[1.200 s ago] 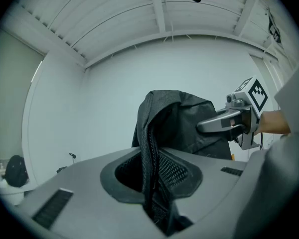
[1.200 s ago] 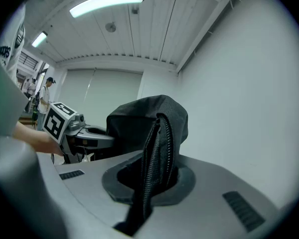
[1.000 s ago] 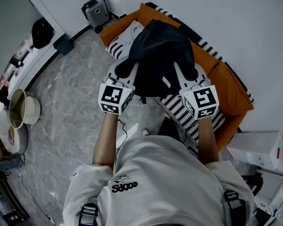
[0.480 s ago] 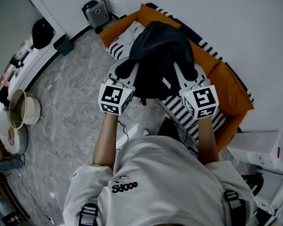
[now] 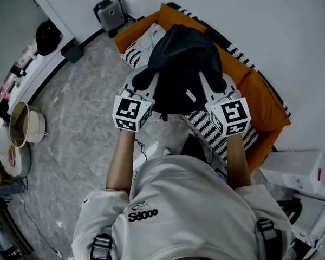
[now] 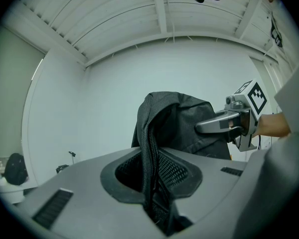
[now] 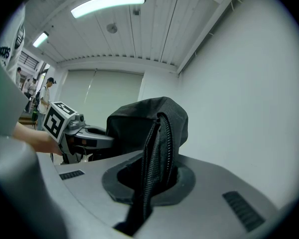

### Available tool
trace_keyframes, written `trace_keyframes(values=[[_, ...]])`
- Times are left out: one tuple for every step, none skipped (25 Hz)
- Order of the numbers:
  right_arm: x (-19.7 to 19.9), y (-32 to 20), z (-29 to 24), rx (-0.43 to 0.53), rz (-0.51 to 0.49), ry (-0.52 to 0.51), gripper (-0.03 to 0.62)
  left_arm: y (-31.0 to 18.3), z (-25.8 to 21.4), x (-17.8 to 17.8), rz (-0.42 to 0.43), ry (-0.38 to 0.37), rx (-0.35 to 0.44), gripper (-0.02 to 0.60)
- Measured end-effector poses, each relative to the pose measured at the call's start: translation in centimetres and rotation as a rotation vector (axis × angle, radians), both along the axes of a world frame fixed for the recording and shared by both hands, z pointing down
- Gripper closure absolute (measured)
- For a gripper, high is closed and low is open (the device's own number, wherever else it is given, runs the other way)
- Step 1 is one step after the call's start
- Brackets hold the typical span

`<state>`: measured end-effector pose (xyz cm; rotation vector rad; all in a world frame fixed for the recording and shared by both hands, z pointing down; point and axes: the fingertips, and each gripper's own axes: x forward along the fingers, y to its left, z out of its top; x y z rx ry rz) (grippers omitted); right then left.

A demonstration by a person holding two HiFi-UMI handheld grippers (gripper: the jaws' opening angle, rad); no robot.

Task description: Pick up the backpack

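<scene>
I have the black backpack (image 5: pixel 181 64) gripped from both sides, out in front of me over the orange sofa (image 5: pixel 268 107) and its black-and-white striped cushion (image 5: pixel 208 124). My left gripper (image 6: pixel 150 183) is clamped on a fold of the bag's fabric with a zipper running along it. The jaws are nearly together and the dark cloth is pinched in the slot between them, rising out of it. My right gripper (image 7: pixel 148 185) is pressed tight on another zippered edge on the opposite side, with a strip of the black material wedged between its jaws. From each gripper view I can see the other tong biting into the far side of the bag, so the backpack hangs bunched between the two. In the head view the bag covers the middle of the sofa, and I cannot tell whether its underside touches the seat. The grey marbled floor (image 5: pixel 81 107) spreads out to my left.
</scene>
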<state>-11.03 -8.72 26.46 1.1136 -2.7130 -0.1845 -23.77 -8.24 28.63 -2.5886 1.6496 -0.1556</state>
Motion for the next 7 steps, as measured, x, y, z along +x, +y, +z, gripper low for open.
trace_keyframes(values=[[0.04, 0.02, 0.04, -0.001, 0.000, 0.000, 0.553, 0.02, 0.01, 0.07, 0.002, -0.001, -0.001, 0.499], [0.06, 0.02, 0.08, -0.001, 0.001, 0.000, 0.553, 0.03, 0.04, 0.11, 0.004, -0.001, -0.002, 0.499], [0.08, 0.01, 0.12, -0.002, 0.001, 0.001, 0.553, 0.01, 0.08, 0.14, 0.005, 0.000, -0.004, 0.499], [0.11, -0.05, 0.17, -0.003, 0.001, 0.002, 0.553, -0.05, 0.15, 0.18, 0.006, 0.002, -0.006, 0.499], [0.14, -0.13, 0.22, -0.004, 0.001, 0.003, 0.553, -0.13, 0.22, 0.21, 0.007, 0.003, -0.008, 0.499], [0.18, -0.24, 0.28, -0.005, 0.001, 0.004, 0.553, -0.24, 0.30, 0.25, 0.007, 0.004, -0.010, 0.499], [0.22, -0.35, 0.33, -0.006, 0.000, 0.006, 0.553, -0.35, 0.38, 0.29, 0.008, 0.005, -0.012, 0.499]])
